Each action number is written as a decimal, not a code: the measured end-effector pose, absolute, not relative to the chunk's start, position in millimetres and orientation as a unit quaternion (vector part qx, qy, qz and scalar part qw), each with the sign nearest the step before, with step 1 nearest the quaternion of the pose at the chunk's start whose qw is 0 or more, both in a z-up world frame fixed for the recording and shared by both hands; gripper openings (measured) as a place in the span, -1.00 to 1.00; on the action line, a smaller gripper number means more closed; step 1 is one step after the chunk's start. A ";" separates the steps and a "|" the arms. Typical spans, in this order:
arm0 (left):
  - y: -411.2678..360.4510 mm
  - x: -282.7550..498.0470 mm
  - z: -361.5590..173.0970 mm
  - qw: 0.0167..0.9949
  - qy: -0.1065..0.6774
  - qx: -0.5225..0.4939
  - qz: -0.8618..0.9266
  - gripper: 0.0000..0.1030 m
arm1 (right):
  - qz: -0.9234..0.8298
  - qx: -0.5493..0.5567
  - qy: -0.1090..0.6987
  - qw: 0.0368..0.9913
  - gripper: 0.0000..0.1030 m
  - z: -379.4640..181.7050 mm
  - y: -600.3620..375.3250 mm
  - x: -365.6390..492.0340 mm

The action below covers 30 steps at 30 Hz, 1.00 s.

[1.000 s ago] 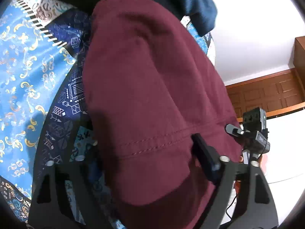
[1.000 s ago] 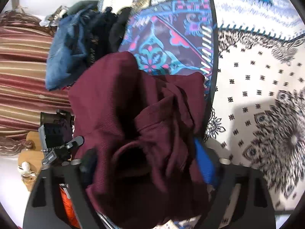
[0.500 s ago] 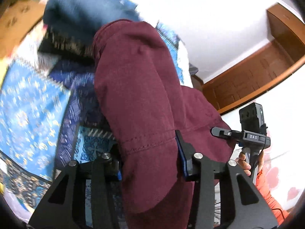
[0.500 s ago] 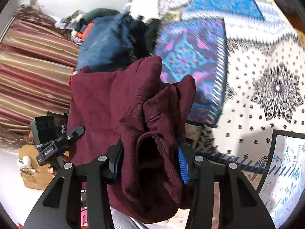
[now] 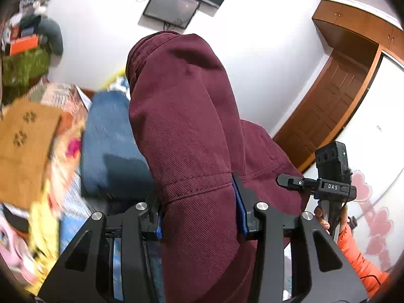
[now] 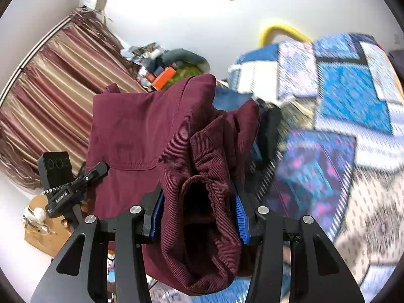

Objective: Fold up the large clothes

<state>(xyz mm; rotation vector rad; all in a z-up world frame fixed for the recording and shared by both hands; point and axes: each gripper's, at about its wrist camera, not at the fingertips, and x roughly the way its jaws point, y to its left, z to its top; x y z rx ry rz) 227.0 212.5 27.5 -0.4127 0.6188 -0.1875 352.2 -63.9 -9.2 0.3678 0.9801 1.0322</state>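
Observation:
A large maroon garment [image 5: 186, 131] hangs between both grippers, lifted high off the bed. My left gripper [image 5: 199, 209] is shut on its hemmed edge. My right gripper [image 6: 199, 209] is shut on a bunched maroon cuff and folds [image 6: 202, 176]. The garment's flat panel [image 6: 131, 131] stretches toward the left gripper, which shows in the right wrist view [image 6: 63, 184]. The right gripper shows in the left wrist view [image 5: 328, 184], held by a hand with an orange sleeve.
A patterned blue quilt [image 6: 341, 96] covers the bed below. A blue denim pile [image 5: 108, 146] lies on it. Striped curtains [image 6: 50, 80] hang at the left. A cluttered shelf [image 6: 166, 68], a wall screen [image 5: 174, 5] and a wooden door [image 5: 328, 111] stand around.
Both grippers have swung upward with the maroon garment, so the views now show walls and ceiling instead of mostly the bedspread. Both grips hold.

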 end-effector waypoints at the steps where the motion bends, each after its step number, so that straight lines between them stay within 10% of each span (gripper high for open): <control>1: 222.6 235.5 35.4 0.930 0.298 -0.198 -0.086 -0.17 | 0.474 0.173 0.442 0.741 -0.17 -6.7 -53.0 361.9; 16: 345.4 396.4 -13.8 0.907 0.370 -0.198 -0.038 -0.14 | 0.438 0.198 0.454 0.750 -0.17 -71.5 50.0 472.4; 23: 360.5 431.5 -67.7 0.891 0.419 -0.176 0.024 0.43 | 0.391 0.184 0.479 0.764 0.15 -121.8 59.1 497.8; 30: 337.8 406.7 -44.3 0.902 0.411 -0.107 0.082 0.52 | 0.365 0.073 0.439 0.818 0.22 -77.3 54.9 465.0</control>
